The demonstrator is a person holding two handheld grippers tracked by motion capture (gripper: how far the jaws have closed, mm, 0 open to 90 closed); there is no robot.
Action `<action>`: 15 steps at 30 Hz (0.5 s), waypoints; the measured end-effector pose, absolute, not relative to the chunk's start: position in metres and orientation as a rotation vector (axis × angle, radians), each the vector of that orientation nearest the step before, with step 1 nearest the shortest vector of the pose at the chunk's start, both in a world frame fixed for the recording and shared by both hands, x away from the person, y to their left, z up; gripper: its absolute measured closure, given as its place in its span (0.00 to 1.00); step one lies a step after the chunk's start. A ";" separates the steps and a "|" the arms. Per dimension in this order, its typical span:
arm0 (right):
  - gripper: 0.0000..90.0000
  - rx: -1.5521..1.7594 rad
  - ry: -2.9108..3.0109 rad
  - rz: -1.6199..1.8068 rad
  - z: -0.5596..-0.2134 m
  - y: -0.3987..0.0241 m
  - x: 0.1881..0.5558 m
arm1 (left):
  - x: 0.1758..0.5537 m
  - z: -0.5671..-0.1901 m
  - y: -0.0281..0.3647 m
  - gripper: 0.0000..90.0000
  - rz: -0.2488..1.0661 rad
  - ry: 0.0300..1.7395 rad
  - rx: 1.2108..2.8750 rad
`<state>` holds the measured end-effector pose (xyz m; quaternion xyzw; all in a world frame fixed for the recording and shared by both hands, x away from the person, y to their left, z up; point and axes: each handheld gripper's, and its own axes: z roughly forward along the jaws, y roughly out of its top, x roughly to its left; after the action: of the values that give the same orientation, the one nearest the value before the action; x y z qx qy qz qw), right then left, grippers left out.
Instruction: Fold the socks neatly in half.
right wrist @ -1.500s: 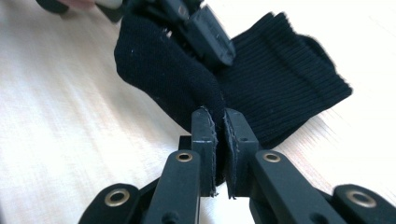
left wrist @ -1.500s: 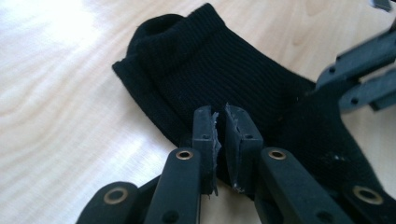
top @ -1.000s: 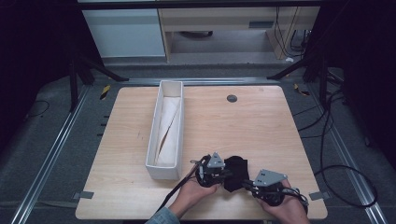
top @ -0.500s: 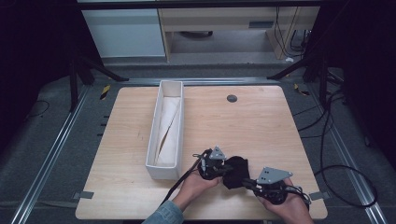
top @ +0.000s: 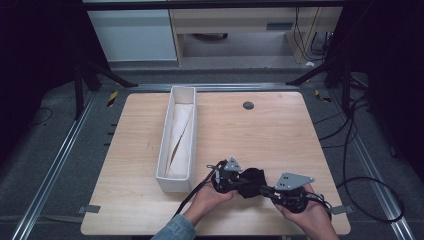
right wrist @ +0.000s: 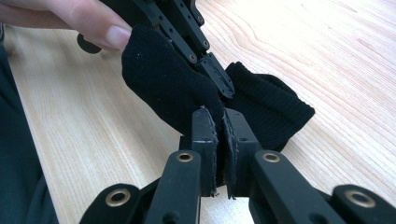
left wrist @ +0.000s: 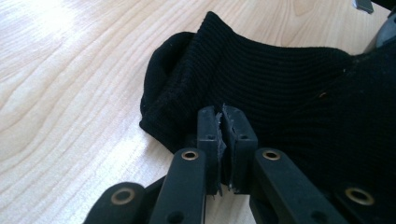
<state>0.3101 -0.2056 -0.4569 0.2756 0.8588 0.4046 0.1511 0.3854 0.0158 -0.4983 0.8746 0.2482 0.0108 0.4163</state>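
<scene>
A black knitted sock [top: 251,179] lies bunched on the wooden table [top: 260,135] near its front edge. My left gripper [top: 239,182] is shut on one edge of it; in the left gripper view the jaws [left wrist: 220,114] pinch the ribbed sock [left wrist: 280,79] near its open cuff. My right gripper [top: 267,190] is shut on the opposite side, and in the right gripper view its jaws [right wrist: 219,116] clamp a fold of the sock [right wrist: 173,84]. There the left gripper [right wrist: 219,79] also bites the fabric just beyond, with a thumb [right wrist: 93,28] beside it.
A long white tray [top: 165,150] holding a cream cloth [top: 180,130] stands left of centre, its near end close to the left hand. A small dark round disc [top: 248,105] sits on the far part of the table. Cables [top: 195,192] trail from both grippers.
The left gripper has edged slightly away from the table's front with the sock's edge still pinched. The right gripper has kept its place.
</scene>
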 end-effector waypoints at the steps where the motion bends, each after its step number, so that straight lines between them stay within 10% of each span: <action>1: 0.94 0.789 2.467 1.160 -0.456 -0.205 0.310 | 0.385 -0.498 0.016 0.95 0.028 0.616 2.200; 15: 0.94 0.825 2.463 1.155 -0.457 -0.211 0.309 | 0.383 -0.492 0.021 0.91 0.047 0.630 2.129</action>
<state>0.3089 -0.2107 -0.4574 0.2871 0.8568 0.4016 0.1489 0.3833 0.0209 -0.4924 0.8589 0.2543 0.0188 0.4442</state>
